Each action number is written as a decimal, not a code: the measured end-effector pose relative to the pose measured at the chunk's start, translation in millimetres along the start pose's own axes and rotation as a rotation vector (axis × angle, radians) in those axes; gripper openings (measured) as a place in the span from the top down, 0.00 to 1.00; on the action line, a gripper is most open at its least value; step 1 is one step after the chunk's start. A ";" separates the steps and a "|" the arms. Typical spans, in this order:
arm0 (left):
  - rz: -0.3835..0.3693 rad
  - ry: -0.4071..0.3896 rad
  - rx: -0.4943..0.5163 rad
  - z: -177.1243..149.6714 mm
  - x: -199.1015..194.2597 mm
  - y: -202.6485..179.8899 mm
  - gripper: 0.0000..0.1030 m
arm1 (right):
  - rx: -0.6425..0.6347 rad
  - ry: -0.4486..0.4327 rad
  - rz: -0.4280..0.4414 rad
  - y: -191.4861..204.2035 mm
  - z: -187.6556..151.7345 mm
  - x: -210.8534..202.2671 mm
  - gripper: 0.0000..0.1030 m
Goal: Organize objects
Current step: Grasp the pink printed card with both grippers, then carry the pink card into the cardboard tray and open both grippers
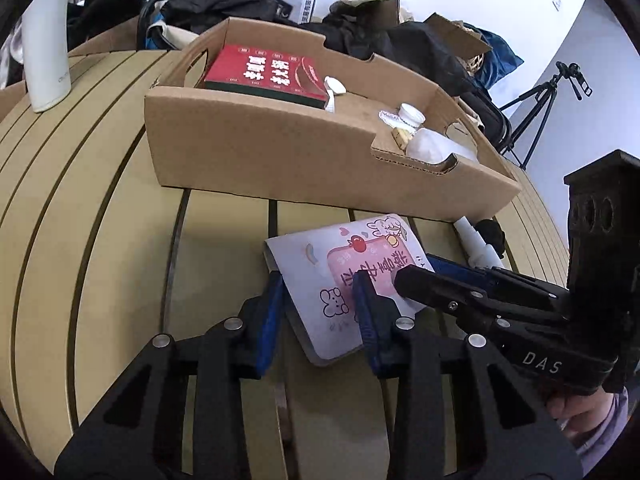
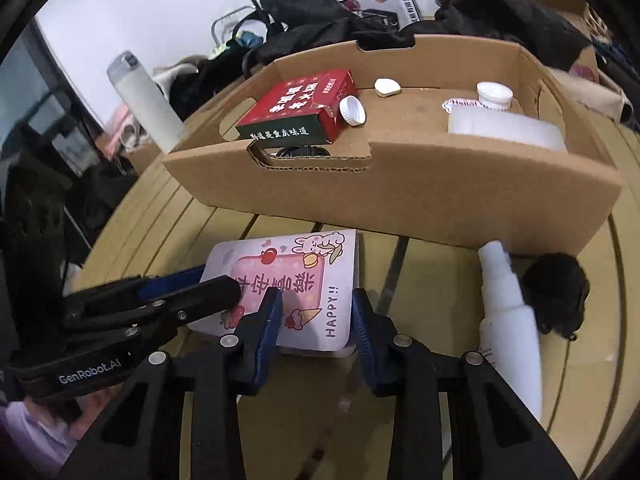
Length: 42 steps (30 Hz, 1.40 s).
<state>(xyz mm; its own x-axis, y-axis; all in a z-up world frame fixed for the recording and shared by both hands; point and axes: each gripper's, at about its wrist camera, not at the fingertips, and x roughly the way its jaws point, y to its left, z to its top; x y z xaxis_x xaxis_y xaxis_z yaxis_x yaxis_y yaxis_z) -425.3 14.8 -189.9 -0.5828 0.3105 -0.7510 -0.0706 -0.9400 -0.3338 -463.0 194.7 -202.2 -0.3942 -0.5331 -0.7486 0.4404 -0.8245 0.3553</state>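
A notebook (image 1: pixel 298 266) (image 2: pixel 280 264) with a pink cartoon cover lies on the slatted tan table (image 1: pixel 100 240), just in front of a cardboard tray (image 1: pixel 260 148) (image 2: pixel 400 192). My left gripper (image 1: pixel 319 312) (image 2: pixel 218 280) has the notebook's left edge between its jaws, one finger on the cover and one at the edge. At the opposite end, the near right corner sits in my right gripper (image 2: pixel 316 312) (image 1: pixel 416 270) the same way. Both look shut on it. In the tray are a red box (image 1: pixel 260 72) (image 2: pixel 296 104), white caps and a white container (image 2: pixel 504 128).
A white spray bottle (image 2: pixel 508 312) (image 1: pixel 476 244) and a black lump (image 2: pixel 560 292) lie right of the notebook against the tray. A white flask (image 1: pixel 46 40) (image 2: pixel 144 100) stands at the far left. Dark clothes and boxes pile behind; a tripod (image 1: pixel 536 108) stands far right.
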 end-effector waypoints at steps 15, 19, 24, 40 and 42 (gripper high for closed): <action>-0.171 -0.065 0.095 -95.6 -173.0 -85.8 0.77 | -0.021 -0.179 -0.162 97.8 -115.6 -200.1 0.80; -0.196 -0.051 0.135 -101.1 -184.7 -103.4 0.77 | -0.010 -0.220 -0.206 113.3 -143.3 -241.0 0.80; -0.181 -0.118 0.156 -79.4 -194.8 -108.2 0.77 | -0.013 -0.252 -0.220 119.3 -135.7 -249.6 0.80; -0.186 -0.021 0.181 148.9 -26.1 -52.4 0.77 | 0.044 -0.158 -0.114 7.8 85.8 -97.5 0.80; -0.176 0.037 0.155 149.9 10.5 -41.5 0.77 | 0.047 -0.107 -0.156 -4.9 95.8 -67.4 0.80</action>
<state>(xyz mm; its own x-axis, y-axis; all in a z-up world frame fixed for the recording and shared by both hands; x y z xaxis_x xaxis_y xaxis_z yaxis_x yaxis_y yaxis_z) -549.8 35.8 -98.5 -0.5205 0.4734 -0.7106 -0.2936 -0.8807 -0.3717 -515.8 216.5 -99.9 -0.5393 -0.4134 -0.7336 0.3301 -0.9053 0.2675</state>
